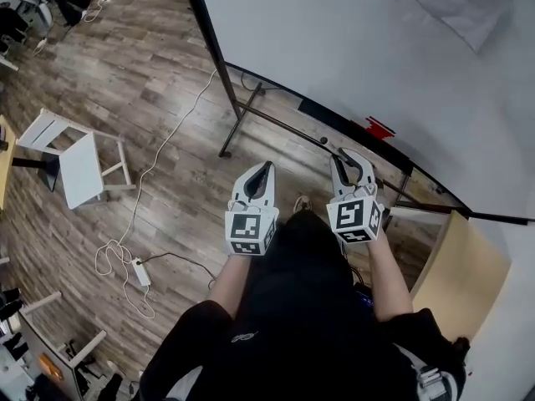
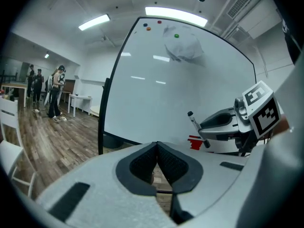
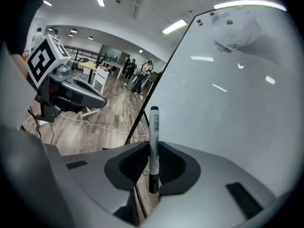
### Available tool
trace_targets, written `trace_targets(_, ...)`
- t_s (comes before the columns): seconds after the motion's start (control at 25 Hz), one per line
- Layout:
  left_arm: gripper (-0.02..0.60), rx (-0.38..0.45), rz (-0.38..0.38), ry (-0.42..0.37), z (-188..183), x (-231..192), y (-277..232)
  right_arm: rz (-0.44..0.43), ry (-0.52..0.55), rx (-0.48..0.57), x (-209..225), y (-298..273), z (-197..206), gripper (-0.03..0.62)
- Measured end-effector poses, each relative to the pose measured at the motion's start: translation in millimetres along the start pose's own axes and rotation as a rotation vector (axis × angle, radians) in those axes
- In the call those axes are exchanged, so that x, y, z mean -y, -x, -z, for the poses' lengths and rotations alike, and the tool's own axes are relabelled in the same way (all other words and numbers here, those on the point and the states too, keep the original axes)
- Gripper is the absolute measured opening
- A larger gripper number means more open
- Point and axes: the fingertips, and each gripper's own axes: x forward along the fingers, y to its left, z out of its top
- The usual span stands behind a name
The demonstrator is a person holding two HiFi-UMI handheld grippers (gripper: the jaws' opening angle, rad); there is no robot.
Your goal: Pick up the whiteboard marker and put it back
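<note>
White stool (image 1: 82, 170) on wood floor (image 1: 150, 82); power strip (image 1: 140, 271), looped cable on floor; people (image 2: 54, 91) standing far off.

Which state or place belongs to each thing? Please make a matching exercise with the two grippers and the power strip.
Things:
1. left gripper
2. right gripper
3. power strip

States or places:
A. lies on the wooden floor
B. shut on the whiteboard marker
C. shut, nothing between its jaws

Pairs: 1-C, 2-B, 3-A.

Bright indoor light, ceiling tubes (image 2: 175, 14) glaring on whiteboard (image 2: 156, 94), fisheye-warped edges, dark corners
</note>
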Motion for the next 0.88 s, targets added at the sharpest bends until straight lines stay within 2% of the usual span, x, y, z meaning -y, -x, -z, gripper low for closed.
trace_targets(0.2, 0.005, -0.028, -0.009, 0.033, 1, -25, -23, -0.018, 0.076, -0.074, 9, -42, -8, 0.052)
trace_targets(0.4, 0.006, -0.068, -0.031, 0.036, 5, -52, -53, -0.107, 0.072, -0.13, 10, -91, -12, 0.052)
trace_targets(0.64, 0.006, -0.12, -0.058, 0.024, 9, -73, -85, -0.154, 0.15, -0.299, 18, -156, 28, 0.052)
trace_targets(0.88, 0.006, -0.167, -0.085, 0.046, 22, -95, -93, -0.193, 0.18, -0.399, 10, -199, 55, 0.052)
